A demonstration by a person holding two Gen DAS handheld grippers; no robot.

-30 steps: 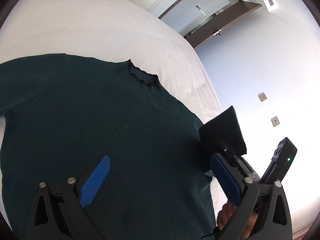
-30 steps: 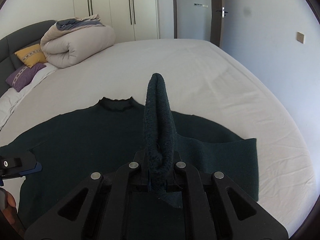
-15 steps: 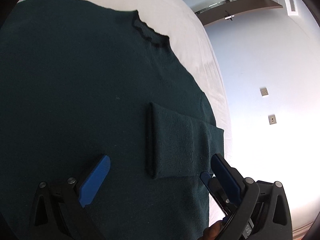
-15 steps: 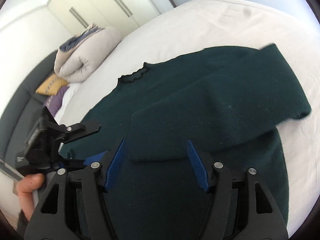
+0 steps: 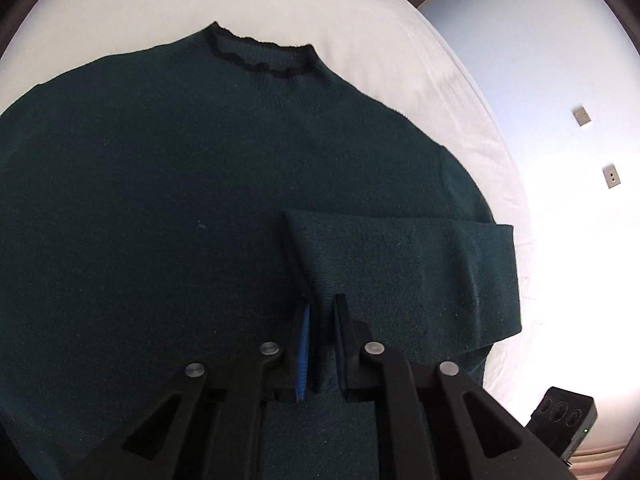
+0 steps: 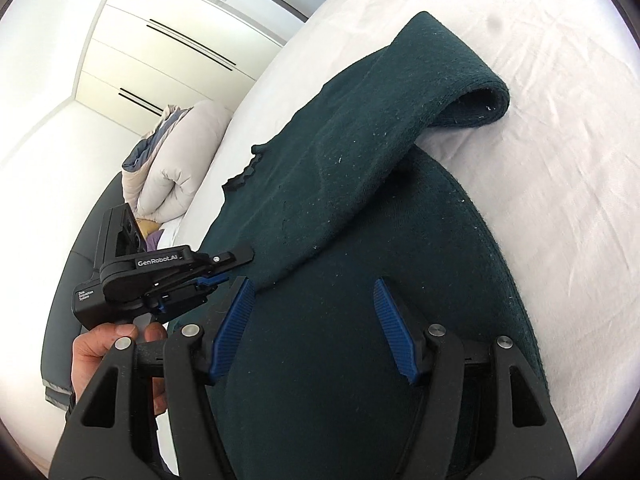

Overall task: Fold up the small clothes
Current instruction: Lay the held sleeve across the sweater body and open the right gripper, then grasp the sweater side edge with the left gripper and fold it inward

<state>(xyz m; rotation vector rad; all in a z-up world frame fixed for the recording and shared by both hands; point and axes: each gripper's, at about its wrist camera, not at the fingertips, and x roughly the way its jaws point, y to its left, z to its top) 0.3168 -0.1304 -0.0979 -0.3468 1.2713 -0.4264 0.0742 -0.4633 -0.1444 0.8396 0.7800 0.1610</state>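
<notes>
- Dark green knit makes up the sweater [image 5: 168,184], which lies flat on the white bed [image 5: 360,20], its black-trimmed collar [image 5: 260,60] at the far side in the left wrist view.
- One sleeve [image 5: 400,264] is folded inward across the sweater's body, its cuff edge near the middle of the chest and its fold at the right edge.
- Left gripper [image 5: 320,344]: its blue-padded fingers [image 5: 304,344] are drawn close together and pinch the near corner of the folded sleeve's cuff.
- Seen from the right wrist view, the left gripper [image 6: 224,268] sits at the sleeve end on the left, held by a bare hand [image 6: 108,356].
- Right gripper [image 6: 316,320]: its blue fingers [image 6: 236,320] are spread wide, poised over the lower body of the sweater [image 6: 360,280] with nothing between them.
- In that view the sleeve [image 6: 360,140] runs diagonally, its folded bend [image 6: 476,96] lifted a little off the sheet at the far right.
- A rolled beige duvet [image 6: 176,160] lies at the far left of the bed, before white wardrobe doors [image 6: 168,40].
</notes>
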